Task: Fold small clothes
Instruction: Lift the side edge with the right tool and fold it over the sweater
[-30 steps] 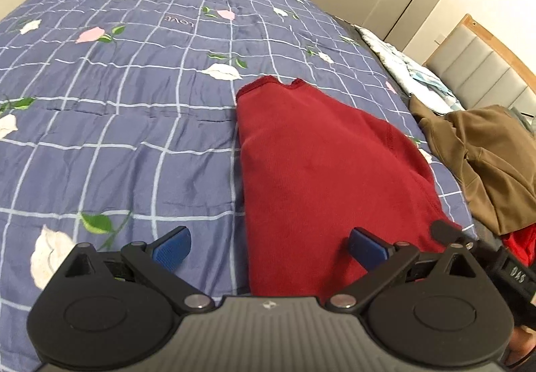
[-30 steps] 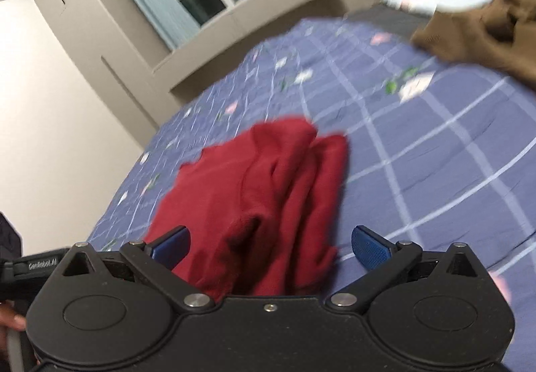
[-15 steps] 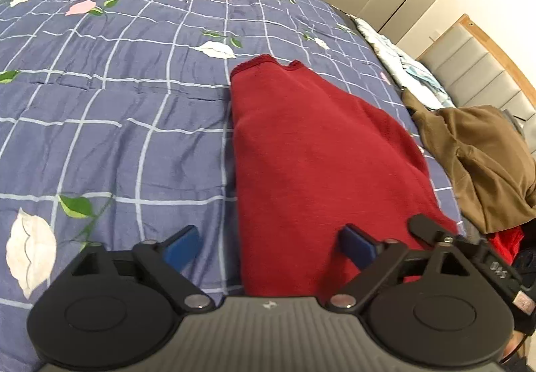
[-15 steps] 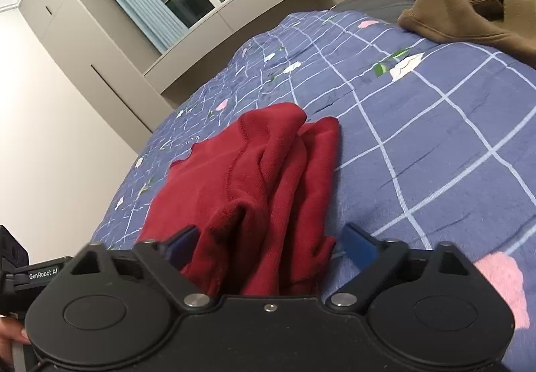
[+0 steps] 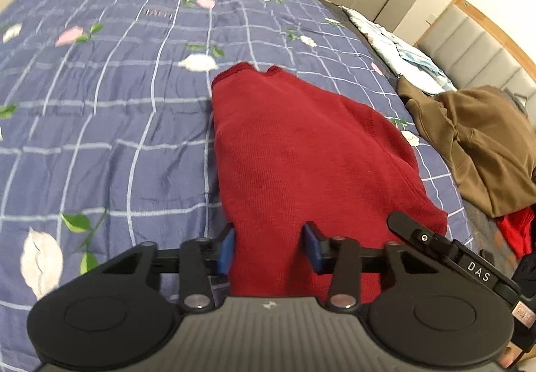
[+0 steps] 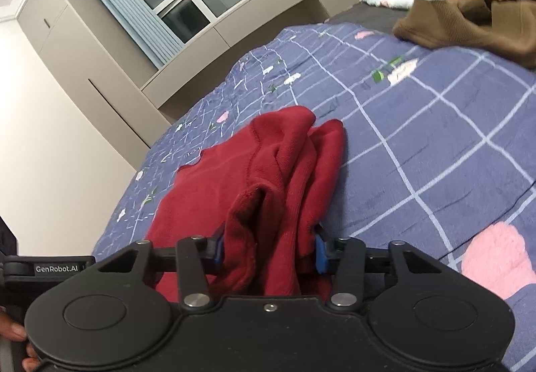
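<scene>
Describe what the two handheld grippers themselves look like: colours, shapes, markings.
Both are black, with two round discs at the base and angled linkage bars with silver pivot pins leading to blue fingertip pads. The left gripper has a grey ribbed centre plate; the right gripper has a plain black one. Seen from the other camera, the right one reads "DAS" and the left "GenRobot.AI". No cables are visible.

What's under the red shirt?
The red shirt lies on the blue flowered blanket, which shows all around it. Whatever else might sit beneath the cloth is covered, so I cannot tell.
</scene>
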Action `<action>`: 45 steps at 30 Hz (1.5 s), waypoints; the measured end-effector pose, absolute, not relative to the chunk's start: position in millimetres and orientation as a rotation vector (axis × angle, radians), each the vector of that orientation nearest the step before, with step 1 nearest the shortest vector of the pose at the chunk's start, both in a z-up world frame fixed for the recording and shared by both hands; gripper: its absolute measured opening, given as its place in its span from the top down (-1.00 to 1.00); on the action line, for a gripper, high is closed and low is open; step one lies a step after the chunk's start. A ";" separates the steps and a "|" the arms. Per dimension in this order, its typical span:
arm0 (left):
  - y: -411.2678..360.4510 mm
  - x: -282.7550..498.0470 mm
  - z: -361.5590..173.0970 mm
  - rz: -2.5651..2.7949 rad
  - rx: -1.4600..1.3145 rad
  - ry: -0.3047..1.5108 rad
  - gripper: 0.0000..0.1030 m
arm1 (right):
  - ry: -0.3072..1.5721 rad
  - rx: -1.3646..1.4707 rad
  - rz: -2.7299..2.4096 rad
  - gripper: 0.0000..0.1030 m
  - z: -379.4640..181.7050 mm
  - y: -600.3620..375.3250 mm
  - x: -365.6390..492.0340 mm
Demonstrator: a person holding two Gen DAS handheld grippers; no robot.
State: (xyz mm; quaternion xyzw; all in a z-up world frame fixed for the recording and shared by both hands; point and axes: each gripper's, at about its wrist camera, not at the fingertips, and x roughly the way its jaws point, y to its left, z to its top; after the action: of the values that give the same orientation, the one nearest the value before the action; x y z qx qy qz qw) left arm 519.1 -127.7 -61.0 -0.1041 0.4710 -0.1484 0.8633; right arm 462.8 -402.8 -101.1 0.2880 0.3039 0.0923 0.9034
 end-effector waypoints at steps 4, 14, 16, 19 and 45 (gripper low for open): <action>-132.3 513.1 -48.0 -0.315 -0.176 0.954 0.42 | 0.595 0.534 0.184 0.19 -86.5 -393.9 459.6; -106.4 485.8 -2.5 -0.273 -0.111 0.874 0.47 | 0.487 0.393 0.272 0.27 -38.2 -340.8 446.7; -93.7 478.2 6.6 -0.252 -0.100 0.856 0.47 | 0.472 0.378 0.296 0.27 -31.3 -324.4 443.5; -71.6 466.1 18.4 -0.215 -0.088 0.831 0.47 | 0.452 0.369 0.332 0.27 -24.0 -296.9 438.1; 71.5 361.6 -44.9 -0.079 -0.260 0.923 0.34 | 0.689 0.321 0.355 0.18 -64.0 -180.8 362.6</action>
State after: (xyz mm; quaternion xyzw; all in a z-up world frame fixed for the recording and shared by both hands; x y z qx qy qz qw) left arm 361.6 71.5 -44.9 -0.1250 0.4437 -0.0380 0.8866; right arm 362.6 -180.8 -64.0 0.1557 0.3346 0.1724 0.9133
